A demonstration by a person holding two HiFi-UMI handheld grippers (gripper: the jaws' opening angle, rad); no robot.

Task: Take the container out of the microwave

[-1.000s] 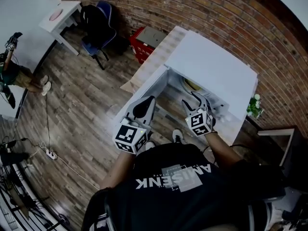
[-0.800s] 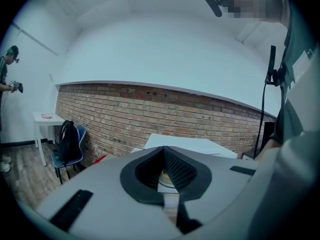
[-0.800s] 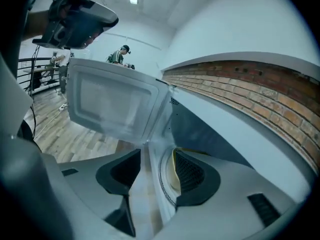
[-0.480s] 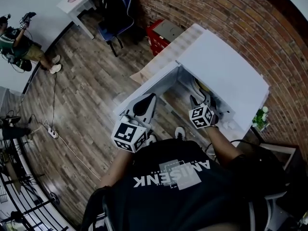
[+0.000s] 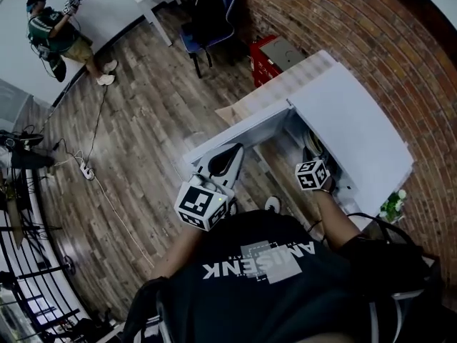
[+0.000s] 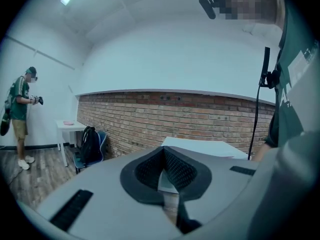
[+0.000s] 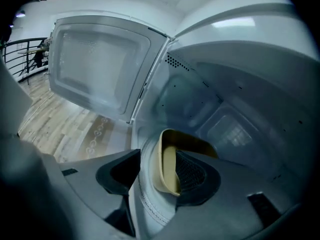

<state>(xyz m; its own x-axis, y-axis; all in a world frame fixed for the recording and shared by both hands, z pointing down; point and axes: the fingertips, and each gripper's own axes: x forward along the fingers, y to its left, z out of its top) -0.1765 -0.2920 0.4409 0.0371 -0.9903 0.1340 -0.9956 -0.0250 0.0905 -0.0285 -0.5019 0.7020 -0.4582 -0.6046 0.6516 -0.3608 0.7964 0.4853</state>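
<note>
Item: tan bowl-shaped container in white microwave: I judge it light, rigid, slick; grip the rim my parted right tongs straddle; left tongs clenched, empty.

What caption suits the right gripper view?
Right tool inside the open microwave, jaws apart astride the rim of the yellow container.

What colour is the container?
The container is pale yellow; the right gripper view shows it best.
</note>
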